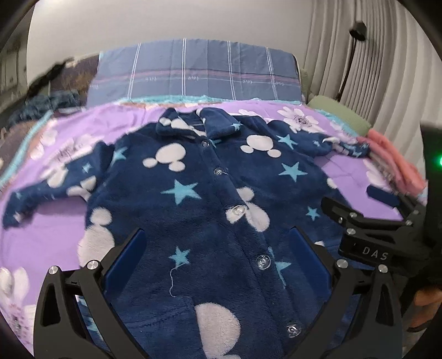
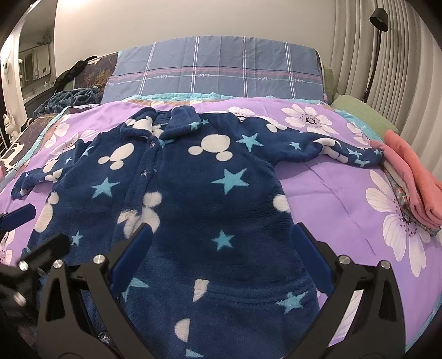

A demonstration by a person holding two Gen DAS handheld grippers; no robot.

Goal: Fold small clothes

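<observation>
A navy fleece child's top [image 1: 193,176] [image 2: 193,193] with white mouse heads, pale blue stars and clear buttons lies flat, front up, on a purple flowered bedspread [image 1: 44,234] [image 2: 331,187]. Both sleeves are spread out sideways, collar toward the pillow. My left gripper [image 1: 218,248] hovers open over the lower button row, its blue pads apart with only fabric below. My right gripper [image 2: 223,243] hovers open over the top's lower right half, nothing pinched. In the left wrist view the right gripper [image 1: 367,221] shows at the right edge; the right wrist view shows a left fingertip [image 2: 19,215] at far left.
A stack of folded clothes with a coral piece on top [image 2: 411,179] [image 1: 392,157] sits at the bed's right edge, touching the sleeve cuff. A blue plaid pillow [image 2: 215,71] lies at the head. Dark clothes [image 2: 71,96] are heaped at the far left. Curtains and a floor lamp [image 2: 378,16] stand at right.
</observation>
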